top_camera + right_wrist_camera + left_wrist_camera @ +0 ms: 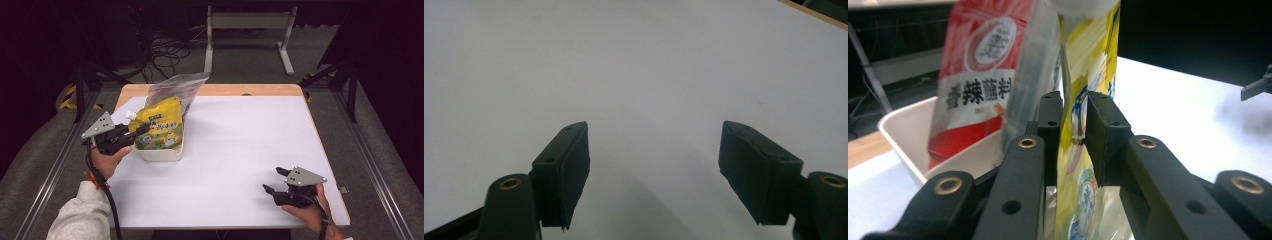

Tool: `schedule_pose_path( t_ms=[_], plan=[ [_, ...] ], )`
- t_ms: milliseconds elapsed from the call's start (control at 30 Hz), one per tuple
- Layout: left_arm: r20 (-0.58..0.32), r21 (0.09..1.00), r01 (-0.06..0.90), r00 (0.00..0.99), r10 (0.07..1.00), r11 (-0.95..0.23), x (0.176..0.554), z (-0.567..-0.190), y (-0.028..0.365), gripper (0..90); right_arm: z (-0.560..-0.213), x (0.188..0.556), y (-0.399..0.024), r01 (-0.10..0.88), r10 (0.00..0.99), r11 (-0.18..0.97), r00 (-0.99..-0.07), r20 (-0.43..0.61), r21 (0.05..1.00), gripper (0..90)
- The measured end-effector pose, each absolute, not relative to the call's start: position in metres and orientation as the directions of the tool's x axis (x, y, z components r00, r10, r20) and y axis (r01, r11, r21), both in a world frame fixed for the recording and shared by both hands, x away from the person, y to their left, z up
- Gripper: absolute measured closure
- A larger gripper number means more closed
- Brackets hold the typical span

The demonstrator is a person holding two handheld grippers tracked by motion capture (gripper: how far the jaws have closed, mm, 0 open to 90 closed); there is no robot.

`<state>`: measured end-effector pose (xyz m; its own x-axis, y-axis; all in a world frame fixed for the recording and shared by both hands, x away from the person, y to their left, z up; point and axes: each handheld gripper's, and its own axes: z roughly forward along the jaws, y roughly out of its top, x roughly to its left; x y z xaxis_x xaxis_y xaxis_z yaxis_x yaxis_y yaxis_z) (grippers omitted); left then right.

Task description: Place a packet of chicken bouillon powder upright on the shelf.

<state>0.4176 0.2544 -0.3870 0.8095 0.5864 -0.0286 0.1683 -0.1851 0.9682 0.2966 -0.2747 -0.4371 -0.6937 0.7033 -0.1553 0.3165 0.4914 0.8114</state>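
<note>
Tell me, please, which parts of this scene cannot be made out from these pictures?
- White tray: its inside and floor are hidden by the pouches, high view.
- Yellow pouch: top cut off by the frame edge and lower part hidden behind the left gripper, left gripper view.
- Red packet: print too blurred to read fully.
- Right gripper: body cut off below the frame.

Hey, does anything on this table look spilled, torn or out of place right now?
Nothing spilled or torn. The yellow spouted pouch leans tilted over the white rectangular tub's rim because the left gripper pinches it; a red-labelled clear bag stands behind.
</note>
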Motion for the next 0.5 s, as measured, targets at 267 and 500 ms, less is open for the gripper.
schedule_pose_path(
  t_ms=[267,500],
  plan=[
    [-0.021,0.959,0.185,0.802,0.597,-0.214,0.420,-0.393,0.250,88.5,-0.438,0.297,-0.273,0.317,0.695,0.502,-0.702,-0.157,0.805,28.9],
    [-0.038,0.955,0.206,0.800,0.598,-0.216,0.420,-0.399,0.255,89.4,-0.439,0.297,-0.272,0.318,0.693,0.503,-0.703,-0.156,0.804,28.9]
  ],
)
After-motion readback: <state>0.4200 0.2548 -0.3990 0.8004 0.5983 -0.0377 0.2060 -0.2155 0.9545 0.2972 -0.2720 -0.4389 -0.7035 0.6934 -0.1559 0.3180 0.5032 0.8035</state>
